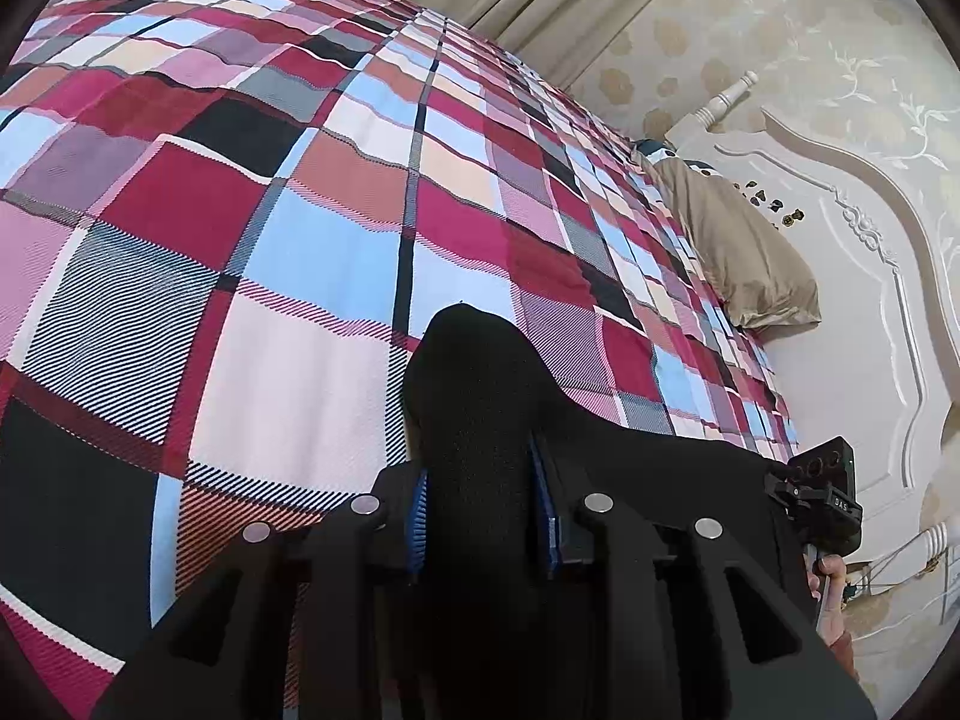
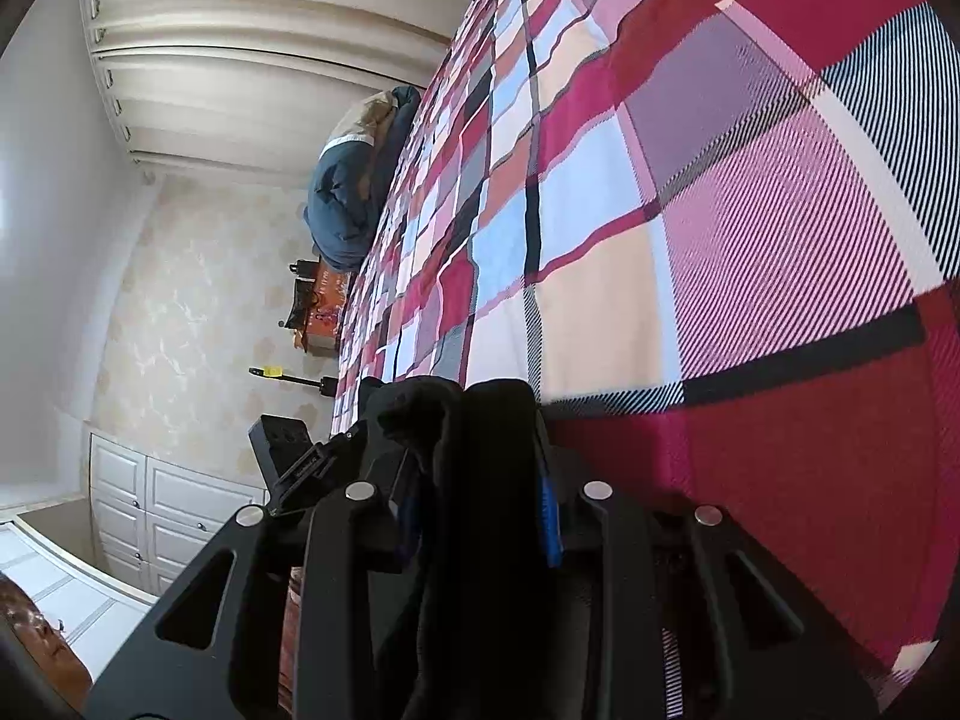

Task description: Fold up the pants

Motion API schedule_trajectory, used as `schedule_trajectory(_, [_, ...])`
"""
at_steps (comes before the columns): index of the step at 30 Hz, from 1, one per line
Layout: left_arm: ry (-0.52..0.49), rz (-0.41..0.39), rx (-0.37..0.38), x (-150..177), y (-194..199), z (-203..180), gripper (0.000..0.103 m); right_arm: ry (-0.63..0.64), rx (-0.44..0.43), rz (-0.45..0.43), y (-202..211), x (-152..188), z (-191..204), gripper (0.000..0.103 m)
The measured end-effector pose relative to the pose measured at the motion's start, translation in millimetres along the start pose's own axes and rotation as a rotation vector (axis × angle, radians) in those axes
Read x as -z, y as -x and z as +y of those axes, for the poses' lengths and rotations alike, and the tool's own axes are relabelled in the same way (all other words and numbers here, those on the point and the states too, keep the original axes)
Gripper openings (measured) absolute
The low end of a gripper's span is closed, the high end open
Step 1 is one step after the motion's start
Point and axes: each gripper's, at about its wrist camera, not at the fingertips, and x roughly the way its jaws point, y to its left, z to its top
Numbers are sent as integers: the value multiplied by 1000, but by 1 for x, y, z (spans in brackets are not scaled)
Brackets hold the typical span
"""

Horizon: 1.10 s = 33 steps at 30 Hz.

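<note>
The black pants [image 1: 474, 396] bulge up between the blue-padded fingers of my left gripper [image 1: 483, 516], which is shut on the cloth and holds it above the plaid bedspread [image 1: 270, 210]. The cloth stretches right toward my other gripper [image 1: 822, 492], held in a hand at the right edge. In the right wrist view, my right gripper [image 2: 480, 516] is shut on a bunched fold of the same black pants [image 2: 474, 420], over the bedspread [image 2: 690, 210]. The left gripper's body [image 2: 288, 456] shows just to its left. Most of the pants is hidden by the grippers.
A tan pillow [image 1: 738, 252] lies against the white carved headboard [image 1: 852, 276]. A blue and tan bundle of bedding [image 2: 354, 180] sits at the bed's far end, with curtains [image 2: 270, 48] behind. A white cabinet [image 2: 162, 510] stands by the wall.
</note>
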Motion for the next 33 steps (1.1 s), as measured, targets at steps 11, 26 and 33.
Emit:
schedule_trajectory(11, [3, 1, 2, 1, 0, 0, 32, -9, -8, -4, -1, 0, -3, 30])
schedule_trajectory(26, [20, 28, 101, 53, 40, -5, 68, 3, 3, -16, 24, 41, 9, 61])
schedule_trajectory(33, [56, 25, 151, 106, 68, -12, 73, 15, 9, -31, 47, 101, 17, 69])
